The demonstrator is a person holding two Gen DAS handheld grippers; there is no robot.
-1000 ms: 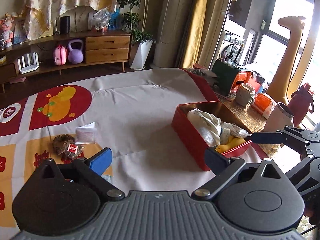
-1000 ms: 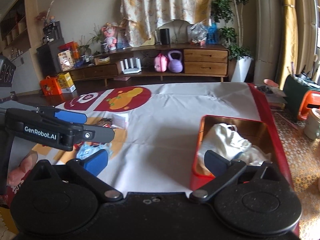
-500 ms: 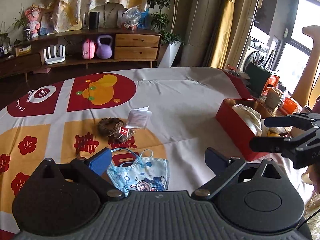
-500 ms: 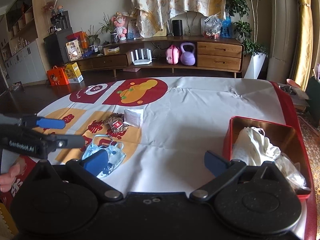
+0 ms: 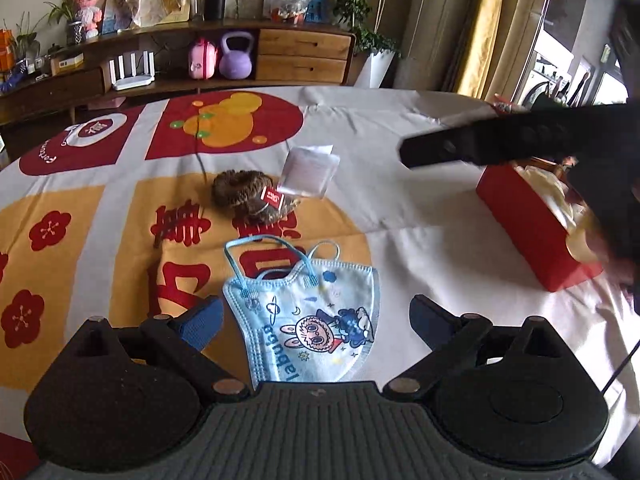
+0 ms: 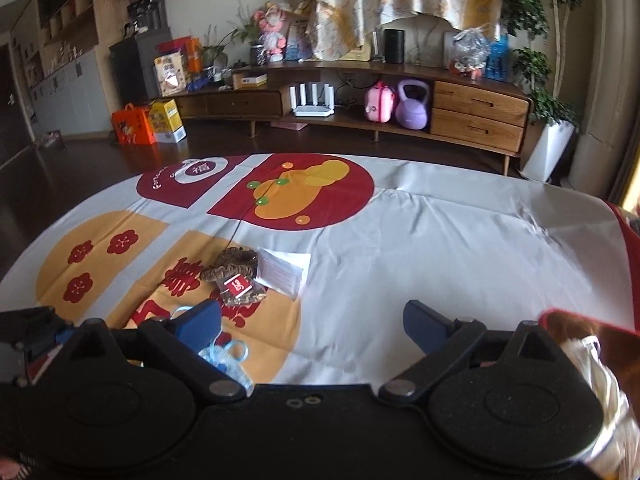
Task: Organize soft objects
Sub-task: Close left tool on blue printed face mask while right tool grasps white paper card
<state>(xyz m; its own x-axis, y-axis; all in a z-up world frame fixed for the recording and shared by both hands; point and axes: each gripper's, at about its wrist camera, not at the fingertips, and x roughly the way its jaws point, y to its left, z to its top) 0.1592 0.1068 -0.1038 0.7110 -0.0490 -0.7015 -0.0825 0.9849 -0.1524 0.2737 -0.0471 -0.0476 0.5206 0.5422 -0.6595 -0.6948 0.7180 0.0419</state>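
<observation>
The child's face mask [image 5: 316, 320] lies flat on the surface [image 5: 400, 208], printed side up, its blue ear loops trailing toward the far side. It sits right between the spread fingers of our left gripper [image 5: 316, 322], which hangs just above it with nothing held. We judge that the pick of the mask is the step in hand: the gripper is lined up but not yet closed. The next move calls for lowering until the pads reach the cloth, then pinching a fold of the thin fabric, since a flat mask gives little to bite on.

Just beyond the mask lies the brown scrunchie [image 5: 248, 196] with its red tag, touching a small clear packet [image 5: 310, 170]; both wait their turn. To the right stands the red box [image 5: 532, 232], already holding white cloth [image 6: 600, 380], so we take it as the place for the mask.

Our right gripper [image 6: 312, 326] is also open and empty, held above the surface near the box's corner, looking out over the printed tablecloth. From the left view its dark finger reaches in across the upper right, well above the box.
</observation>
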